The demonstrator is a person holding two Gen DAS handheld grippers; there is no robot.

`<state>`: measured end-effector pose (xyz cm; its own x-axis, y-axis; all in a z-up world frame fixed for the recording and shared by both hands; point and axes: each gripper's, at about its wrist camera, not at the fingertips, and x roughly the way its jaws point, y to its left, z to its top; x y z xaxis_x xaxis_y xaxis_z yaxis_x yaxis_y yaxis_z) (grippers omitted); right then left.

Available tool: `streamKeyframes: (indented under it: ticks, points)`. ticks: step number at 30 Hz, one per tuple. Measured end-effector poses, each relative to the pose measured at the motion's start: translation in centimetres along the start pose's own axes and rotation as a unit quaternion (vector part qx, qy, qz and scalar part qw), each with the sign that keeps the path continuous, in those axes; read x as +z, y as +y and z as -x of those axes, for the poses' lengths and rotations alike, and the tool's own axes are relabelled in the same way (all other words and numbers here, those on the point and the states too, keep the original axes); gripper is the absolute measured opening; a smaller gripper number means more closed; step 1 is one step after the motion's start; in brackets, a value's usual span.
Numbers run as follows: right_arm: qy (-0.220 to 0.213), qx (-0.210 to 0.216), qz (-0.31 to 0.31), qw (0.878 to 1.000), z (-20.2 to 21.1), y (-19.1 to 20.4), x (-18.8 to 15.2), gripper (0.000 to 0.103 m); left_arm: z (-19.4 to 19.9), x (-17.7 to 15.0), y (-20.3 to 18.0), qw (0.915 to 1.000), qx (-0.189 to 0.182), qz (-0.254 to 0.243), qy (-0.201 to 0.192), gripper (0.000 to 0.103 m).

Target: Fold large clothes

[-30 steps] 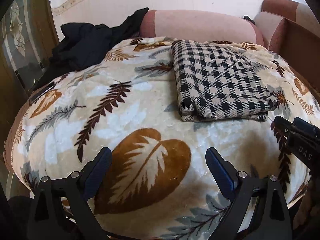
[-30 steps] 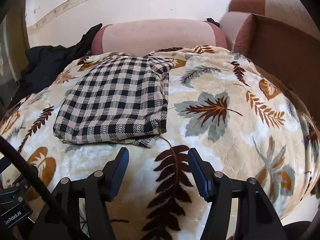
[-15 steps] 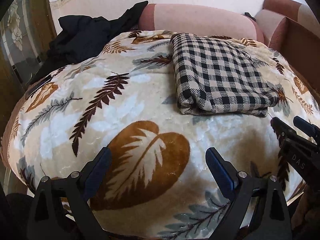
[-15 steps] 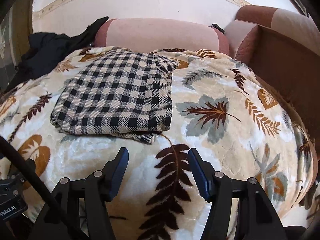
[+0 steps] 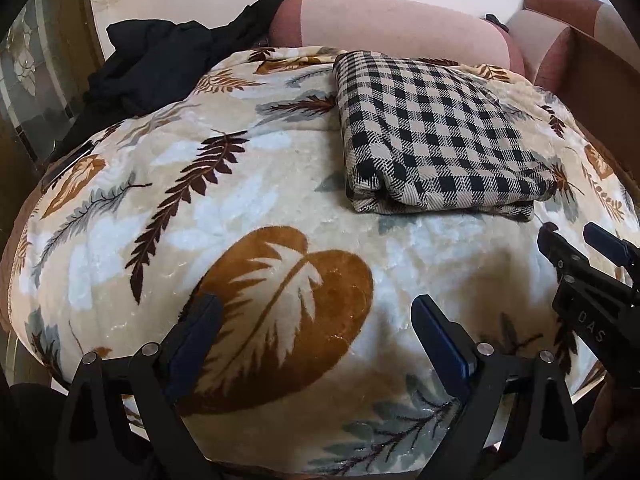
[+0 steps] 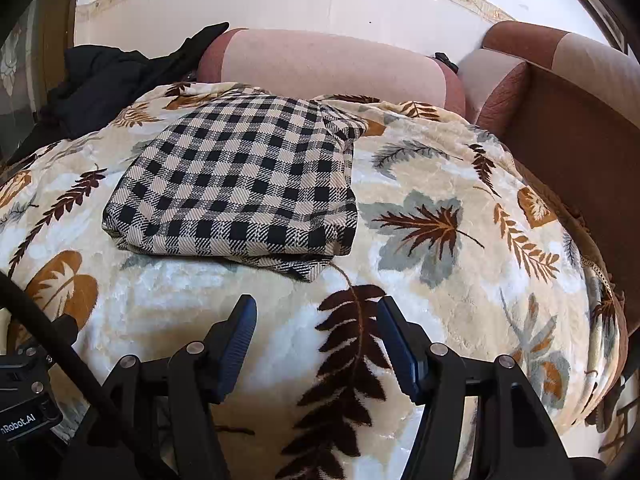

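A black-and-beige checked cloth (image 5: 432, 136) lies folded into a thick rectangle on a leaf-patterned blanket (image 5: 248, 208); it also shows in the right wrist view (image 6: 244, 180). My left gripper (image 5: 316, 320) is open and empty, held above the blanket in front of and left of the cloth. My right gripper (image 6: 312, 320) is open and empty, just in front of the cloth's near right corner. The right gripper also shows at the right edge of the left wrist view (image 5: 580, 244).
A crumpled black garment (image 5: 160, 64) lies at the back left of the bed. A pink bolster (image 5: 392, 20) runs along the back wall. A brown sofa arm (image 6: 568, 120) stands to the right. A glass-panelled door (image 5: 28, 80) is at the left.
Both grippers have tilted or drawn back a little, so the cloth sits slightly higher in both views. Cloth and blanket have not moved. Both grippers stay open.
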<state>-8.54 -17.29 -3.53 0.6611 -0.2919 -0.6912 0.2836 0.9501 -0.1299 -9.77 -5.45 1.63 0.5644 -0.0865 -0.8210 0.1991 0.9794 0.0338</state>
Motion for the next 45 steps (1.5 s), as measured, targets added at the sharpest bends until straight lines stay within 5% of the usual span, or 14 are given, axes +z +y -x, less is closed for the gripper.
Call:
streamKeyframes:
  ticks: [45]
  points:
    - [0.043,-0.046,0.014,0.998,-1.9,-0.3,-0.5,0.070,-1.1,-0.5,-0.5,0.9998,0.002,-0.003,0.021,0.094]
